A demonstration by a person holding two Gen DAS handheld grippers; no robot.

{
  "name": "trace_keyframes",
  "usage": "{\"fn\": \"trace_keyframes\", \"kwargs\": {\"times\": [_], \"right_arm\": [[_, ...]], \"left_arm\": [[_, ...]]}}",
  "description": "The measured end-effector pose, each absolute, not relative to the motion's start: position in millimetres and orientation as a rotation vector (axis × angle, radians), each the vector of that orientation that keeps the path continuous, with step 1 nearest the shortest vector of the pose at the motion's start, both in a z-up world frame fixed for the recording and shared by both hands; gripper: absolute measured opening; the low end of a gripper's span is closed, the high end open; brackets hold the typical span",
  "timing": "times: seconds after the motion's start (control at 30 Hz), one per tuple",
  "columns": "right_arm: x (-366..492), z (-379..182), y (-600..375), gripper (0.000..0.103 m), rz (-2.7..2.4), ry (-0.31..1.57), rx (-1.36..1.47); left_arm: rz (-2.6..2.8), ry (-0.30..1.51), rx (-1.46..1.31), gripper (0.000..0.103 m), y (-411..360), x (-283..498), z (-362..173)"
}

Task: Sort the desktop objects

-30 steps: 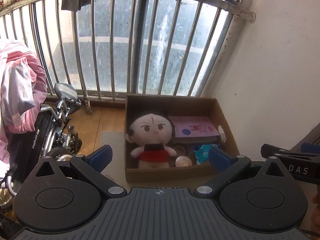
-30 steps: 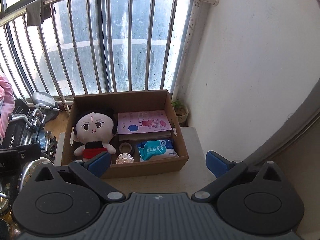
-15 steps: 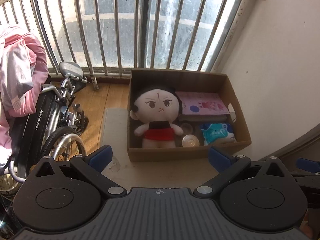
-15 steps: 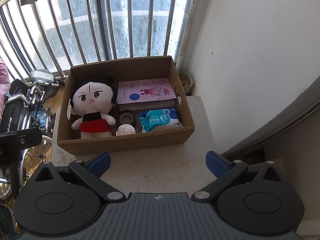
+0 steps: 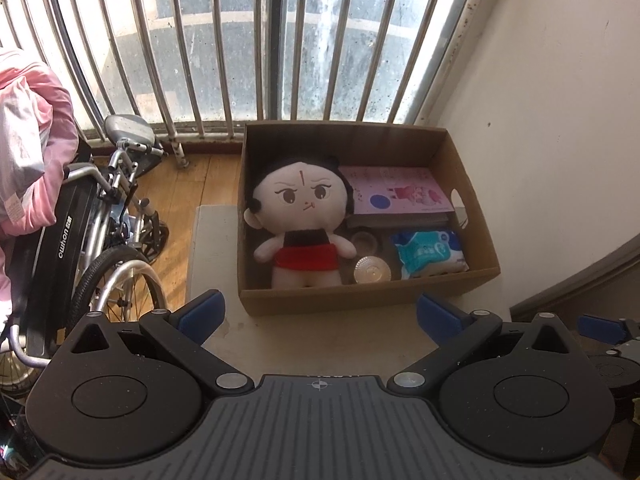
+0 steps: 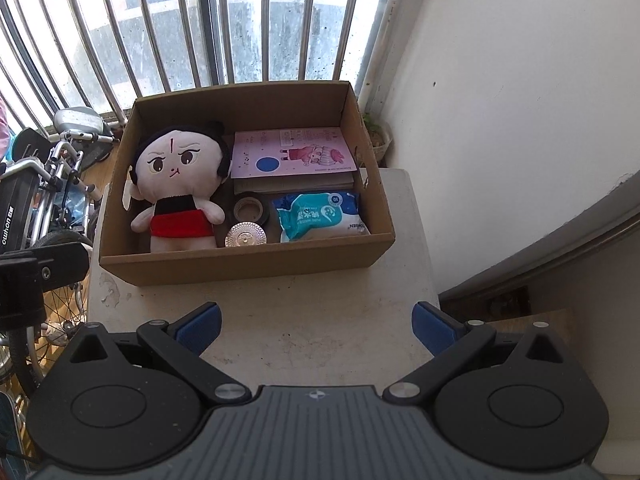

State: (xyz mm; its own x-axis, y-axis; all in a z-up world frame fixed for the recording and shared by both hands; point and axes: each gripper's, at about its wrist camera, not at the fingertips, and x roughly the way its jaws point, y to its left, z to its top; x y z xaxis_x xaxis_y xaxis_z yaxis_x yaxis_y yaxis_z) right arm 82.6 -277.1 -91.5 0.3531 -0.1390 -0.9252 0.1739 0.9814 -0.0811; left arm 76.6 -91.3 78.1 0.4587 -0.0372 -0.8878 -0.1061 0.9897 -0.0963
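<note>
A cardboard box (image 6: 248, 268) (image 5: 360, 300) stands on a small white table (image 6: 320, 320). In it lie a plush doll (image 6: 178, 188) (image 5: 300, 224) in a red skirt, a pink book (image 6: 292, 152) (image 5: 400, 196), a blue wet-wipes pack (image 6: 320, 216) (image 5: 430, 252), a tape roll (image 6: 250, 208) (image 5: 365, 242) and a round silver disc (image 6: 246, 236) (image 5: 371, 270). My left gripper (image 5: 320, 316) and right gripper (image 6: 316, 324) are both open and empty, held above the table in front of the box.
A folded wheelchair (image 5: 80, 240) (image 6: 36, 200) with pink clothing (image 5: 28, 140) stands left of the table. Metal window bars (image 6: 224, 20) run behind the box. A white wall (image 6: 500, 100) is on the right, with a small plant pot (image 6: 378, 136) in the corner.
Both grippers have risen and tilted down, so the box now shows lower and more from above. Nothing in the box has moved. Both grippers stay open.
</note>
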Motion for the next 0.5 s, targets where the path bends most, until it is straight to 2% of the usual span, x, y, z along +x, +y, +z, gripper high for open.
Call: {"fn": "trace_keyframes", "kwargs": {"times": [0.5], "right_arm": [[92,-111,-285,0.103,-0.233,1.252,0.049]], "left_arm": [[0.048,1.200,-0.093,0.103,-98,87,54]]}}
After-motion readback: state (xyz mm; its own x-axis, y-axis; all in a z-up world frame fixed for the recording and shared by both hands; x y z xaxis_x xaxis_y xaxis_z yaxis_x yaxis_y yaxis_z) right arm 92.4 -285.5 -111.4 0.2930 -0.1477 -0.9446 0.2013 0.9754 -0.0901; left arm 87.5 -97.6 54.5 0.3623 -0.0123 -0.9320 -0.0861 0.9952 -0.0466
